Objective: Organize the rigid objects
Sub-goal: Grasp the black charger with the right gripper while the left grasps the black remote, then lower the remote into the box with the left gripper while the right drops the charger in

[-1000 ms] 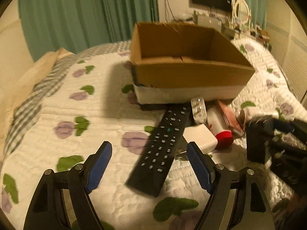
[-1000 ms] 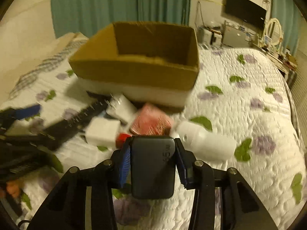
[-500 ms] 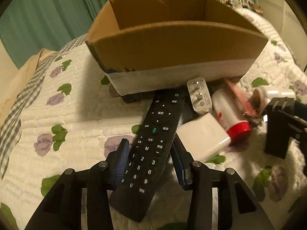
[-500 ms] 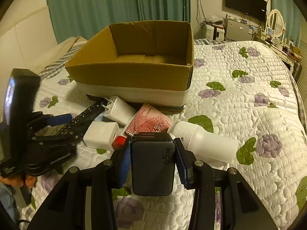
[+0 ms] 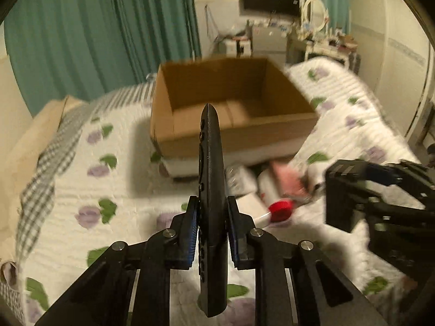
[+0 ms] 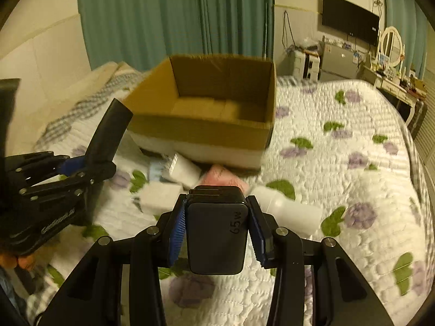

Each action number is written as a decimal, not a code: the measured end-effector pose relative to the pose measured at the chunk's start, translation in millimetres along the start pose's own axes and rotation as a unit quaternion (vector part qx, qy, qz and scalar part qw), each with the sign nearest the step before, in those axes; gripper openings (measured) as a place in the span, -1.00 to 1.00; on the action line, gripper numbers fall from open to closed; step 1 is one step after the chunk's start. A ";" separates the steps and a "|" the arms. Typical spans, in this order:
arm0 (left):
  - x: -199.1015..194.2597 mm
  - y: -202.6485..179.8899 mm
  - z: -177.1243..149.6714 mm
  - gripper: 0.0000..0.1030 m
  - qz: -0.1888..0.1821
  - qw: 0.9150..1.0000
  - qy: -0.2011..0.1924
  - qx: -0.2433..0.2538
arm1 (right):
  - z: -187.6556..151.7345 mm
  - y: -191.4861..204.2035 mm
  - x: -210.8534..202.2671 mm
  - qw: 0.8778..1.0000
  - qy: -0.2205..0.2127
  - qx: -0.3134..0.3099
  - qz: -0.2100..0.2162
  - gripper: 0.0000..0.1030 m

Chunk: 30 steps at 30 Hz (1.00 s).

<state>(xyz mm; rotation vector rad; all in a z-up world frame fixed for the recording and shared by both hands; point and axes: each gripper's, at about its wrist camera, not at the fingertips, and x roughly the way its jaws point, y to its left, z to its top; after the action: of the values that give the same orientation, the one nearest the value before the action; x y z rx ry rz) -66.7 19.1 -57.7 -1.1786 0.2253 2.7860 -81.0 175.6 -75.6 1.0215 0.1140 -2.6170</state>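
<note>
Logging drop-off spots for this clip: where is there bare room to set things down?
The cardboard box floor shows bare. Open quilt lies right of the box, beyond the white bottle. Crowded: the strip before the box, with white chargers and a pink packet.

Motion-blurred clutter (image 5: 274, 179) at the cardboard box's (image 5: 233, 133) five o'clock; remote (image 5: 212, 190) button face unseen, edge-on.

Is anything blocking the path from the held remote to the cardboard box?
Nothing visible does. The left gripper holds the black remote edge-up above the quilt, and the open cardboard box lies straight ahead. The white chargers and red-capped bottle lie lower, beside the path.
</note>
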 end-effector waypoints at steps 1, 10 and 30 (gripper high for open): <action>-9.0 0.6 6.6 -0.62 -0.009 1.000 -0.008 -0.004 | 5.7 1.1 -6.2 1.000 -0.008 -0.002 0.002 -0.19; -24.2 15.8 85.5 -0.62 -0.033 0.998 -0.059 -0.020 | 81.8 3.0 -30.8 0.996 -0.086 -0.036 -0.003 -0.20; 133.8 37.8 130.4 -0.55 -0.011 0.999 0.025 -0.034 | 138.1 -28.6 84.7 0.998 -0.066 -0.019 0.001 -0.20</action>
<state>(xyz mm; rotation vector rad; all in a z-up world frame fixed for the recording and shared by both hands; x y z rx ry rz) -257.1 10.8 -60.7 -1.2585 0.1215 2.7685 -237.9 153.1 -31.5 0.8341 0.1319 -2.6608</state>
